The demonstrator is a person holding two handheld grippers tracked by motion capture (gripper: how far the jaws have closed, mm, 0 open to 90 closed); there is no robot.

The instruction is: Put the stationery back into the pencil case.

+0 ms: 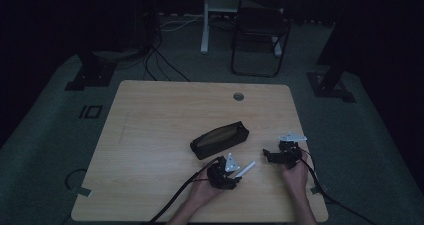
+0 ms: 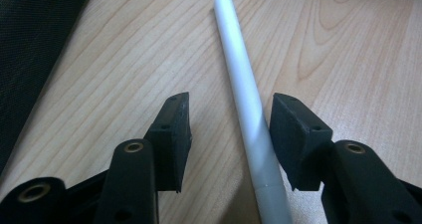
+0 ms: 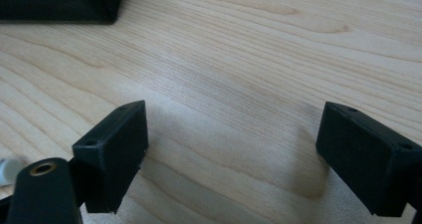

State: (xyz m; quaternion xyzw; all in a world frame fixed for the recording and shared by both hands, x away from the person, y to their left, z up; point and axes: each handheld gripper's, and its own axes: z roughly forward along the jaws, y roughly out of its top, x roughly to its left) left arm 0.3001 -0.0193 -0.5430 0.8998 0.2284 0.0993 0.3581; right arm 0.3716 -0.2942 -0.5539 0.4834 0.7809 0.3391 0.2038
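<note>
My left gripper (image 2: 231, 129) straddles the pen (image 2: 246, 109) lying on the desk (image 2: 348, 45) – half open, pads not yet gripping. Right gripper (image 3: 231, 149) wide open, empty. Pen unlifted; pouch (image 1: 220, 139) waits nearby – still to fill.

The white pen (image 2: 247, 109) is a slim, smooth, matte stick with a rounded tip and a faint seam ringing its barrel near the lower end. It lies flat on the pale wood-grain desk (image 2: 348, 45). In the left gripper view it runs from about six o'clock up to twelve, leaning slightly toward eleven. In the high view the pen (image 1: 246, 169) sits near the front edge — at roughly five o'clock from the desk's centre.
</note>
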